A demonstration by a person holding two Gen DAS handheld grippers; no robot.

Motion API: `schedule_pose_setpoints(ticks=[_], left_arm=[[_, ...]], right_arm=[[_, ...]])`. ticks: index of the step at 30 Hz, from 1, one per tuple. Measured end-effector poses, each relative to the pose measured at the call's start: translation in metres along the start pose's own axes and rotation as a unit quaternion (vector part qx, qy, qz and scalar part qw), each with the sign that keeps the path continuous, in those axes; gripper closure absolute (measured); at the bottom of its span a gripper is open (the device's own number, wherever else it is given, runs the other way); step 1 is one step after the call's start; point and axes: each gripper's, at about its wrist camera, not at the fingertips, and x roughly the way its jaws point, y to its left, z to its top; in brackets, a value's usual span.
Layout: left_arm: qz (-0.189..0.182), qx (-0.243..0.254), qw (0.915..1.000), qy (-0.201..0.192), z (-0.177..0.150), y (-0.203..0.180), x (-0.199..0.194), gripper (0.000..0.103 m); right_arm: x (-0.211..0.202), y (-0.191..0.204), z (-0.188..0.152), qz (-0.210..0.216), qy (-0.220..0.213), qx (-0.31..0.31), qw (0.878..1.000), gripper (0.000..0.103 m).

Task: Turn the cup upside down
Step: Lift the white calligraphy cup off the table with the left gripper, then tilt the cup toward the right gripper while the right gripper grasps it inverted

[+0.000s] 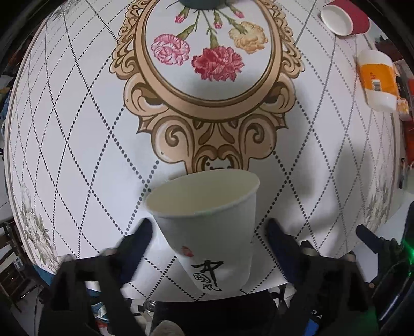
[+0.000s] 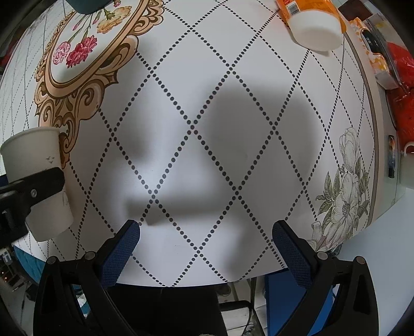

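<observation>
A: Where do the left tongs (image 1: 208, 230) stand?

B: Spread, 1 finger on each side of the paper cup (image 1: 207, 227), both close to the wall. Whether the pads touch it, I cannot tell. The cup tilts, mouth up toward 12 o'clock, near the table's (image 1: 77, 155) front edge.

A: And the right tongs (image 2: 205, 232)?

B: Spread too, holding nothing; the cup (image 2: 36, 178) sits at their 9 o'clock.

A: How to do the turn well?

B: I'd pinch gently at mid-wall, since thin paper probably buckles, lift, then roll the wrist.

A: Anything in the way?

B: A red cup (image 1: 344, 19) and an orange bottle (image 1: 376, 77) lie toward 2 o'clock, well apart. Nothing looks likely to block.
</observation>
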Motion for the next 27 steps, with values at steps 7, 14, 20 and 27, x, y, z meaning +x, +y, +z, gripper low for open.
schedule_pose_setpoints(ticks=[7,14,20,27], left_arm=[[-0.006,-0.01,0.9998,-0.015,0.013,0.003,-0.018,0.011],[-0.031,-0.032,0.9987,-0.025,0.014,0.027,-0.042,0.01],[-0.039,-0.043,0.9967,-0.056,-0.004,0.06,-0.078,0.01],[-0.02,-0.049,0.9938,-0.097,-0.051,0.119,-0.1,0.01]], right_arm=[[-0.009,0.004,0.003,0.003,-0.002,0.001,1.0,0.0],[-0.021,0.016,0.006,0.007,-0.002,-0.001,1.0,0.0],[-0.049,0.034,0.005,0.018,-0.013,-0.019,1.0,0.0],[-0.097,0.069,0.007,-0.005,-0.039,-0.085,0.996,0.0]])
